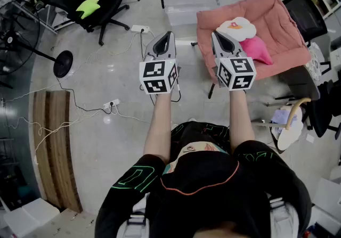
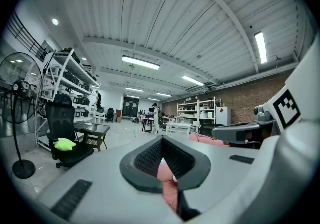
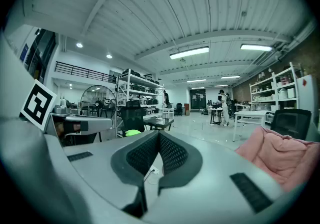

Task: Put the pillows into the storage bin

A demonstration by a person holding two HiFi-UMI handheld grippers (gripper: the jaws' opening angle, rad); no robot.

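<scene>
Two pillows are seen on a large pink cushion (image 1: 279,21) at the far right of the scene: a white cloud-shaped pillow (image 1: 236,28), and, touching it on its near right side, a magenta pillow (image 1: 257,50). The storage bin (image 1: 184,10), of clear plastic, is set on the pale floor (image 1: 106,141) just beyond the far left corner of the pink cushion, apart from both pillows. Nearer than the bin, the left gripper (image 1: 169,34) and the right gripper (image 1: 214,34) are held side by side at the ends of outstretched arms, both pointed toward the far side and about level. The tip of the right gripper is just beside the white cloud-shaped pillow in the head view, though contact cannot be told. In the left gripper view the jaws are seen closed tip to tip, with nothing gripped between them and only the pink cushion visible beyond. In the right gripper view the jaws are likewise brought together and empty. A lime-green cushion (image 1: 88,5) is laid on the seat of a black office chair (image 1: 109,2) at the far left. A standing fan (image 1: 18,34) is placed to the left of that chair. A white power strip (image 1: 139,29) and thin cables (image 1: 80,106) are spread over the floor between chair and grippers, and a wooden board (image 1: 50,146) is laid along the near left.
</scene>
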